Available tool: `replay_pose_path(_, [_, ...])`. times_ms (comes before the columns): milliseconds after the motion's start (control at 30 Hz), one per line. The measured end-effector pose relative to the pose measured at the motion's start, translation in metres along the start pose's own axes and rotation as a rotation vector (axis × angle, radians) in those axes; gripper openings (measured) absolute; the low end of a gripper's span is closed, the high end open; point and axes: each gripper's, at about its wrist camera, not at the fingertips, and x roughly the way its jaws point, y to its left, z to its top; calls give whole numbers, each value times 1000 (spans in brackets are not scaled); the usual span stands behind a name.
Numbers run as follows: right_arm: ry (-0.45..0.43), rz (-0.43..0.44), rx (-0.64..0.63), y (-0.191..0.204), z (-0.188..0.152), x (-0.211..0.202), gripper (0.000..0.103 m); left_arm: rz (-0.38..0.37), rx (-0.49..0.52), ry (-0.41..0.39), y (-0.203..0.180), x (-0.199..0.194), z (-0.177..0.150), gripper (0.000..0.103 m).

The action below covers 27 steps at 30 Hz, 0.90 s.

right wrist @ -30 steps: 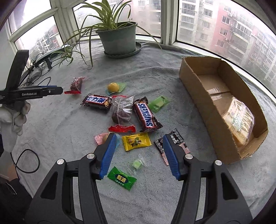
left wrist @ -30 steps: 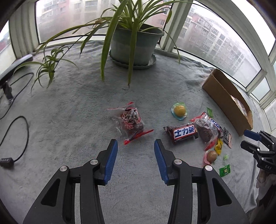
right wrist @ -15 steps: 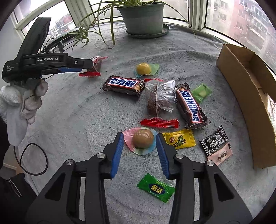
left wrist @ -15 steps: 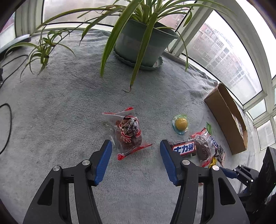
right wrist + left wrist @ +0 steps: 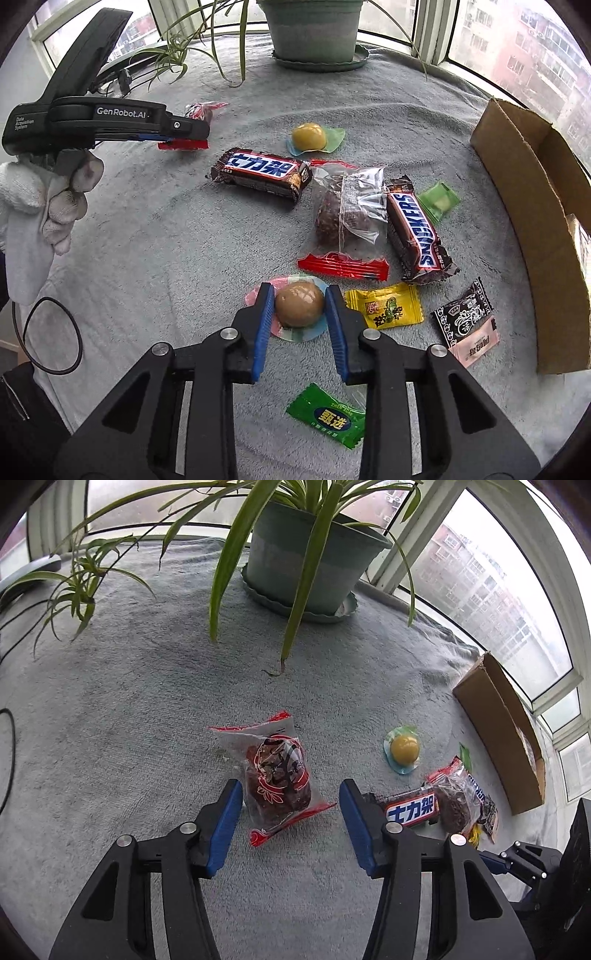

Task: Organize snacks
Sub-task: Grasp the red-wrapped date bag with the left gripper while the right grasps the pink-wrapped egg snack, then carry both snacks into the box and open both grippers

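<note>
Blue pads of the right gripper (image 5: pixel 298 308) sit on either side of a brown egg-shaped snack (image 5: pixel 300 304) in a pastel wrapper, narrowed until they appear to touch its flanks, though whether they already bear on it I cannot tell. It looks small, light, rounded and smooth under film, so it would likely squirt out of a pinch placed high or off-centre; the widest part of the egg is the place to hold, gently, since the shell-like body may crack. Just beyond lie a yellow sachet (image 5: pixel 384 306), a clear bag with a red seam (image 5: pixel 345 225) and an English-labelled Snickers bar (image 5: pixel 417 236), all close together on the grey fleece cover (image 5: pixel 166 236); the bars look firm and easy, the bags limp and crinkly. Farther right stands the cardboard box (image 5: pixel 532 229), probably where the snacks go. The left gripper (image 5: pixel 291 805) has its jaws spread wide, holding nothing, straddling the near end of a red-printed cake bag (image 5: pixel 275 775). That bag looks soft, puffy and slick; a grip across the dark cake itself should hold better than one on the loose film edges. Beyond it lie a yellow egg snack (image 5: pixel 404 747) and, far back, the potted plant (image 5: pixel 314 554).
</note>
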Motion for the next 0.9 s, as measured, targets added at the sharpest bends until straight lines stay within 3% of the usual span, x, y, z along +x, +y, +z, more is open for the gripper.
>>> replay_pose_path(433, [-28, 31, 25, 1, -1, -9, 28, -1, -5, -27, 6, -2, -3, 35])
replay_pose_path(900, [-167, -4, 79, -28, 13, -64, 28, -66, 27, -93, -10, -41, 7, 35])
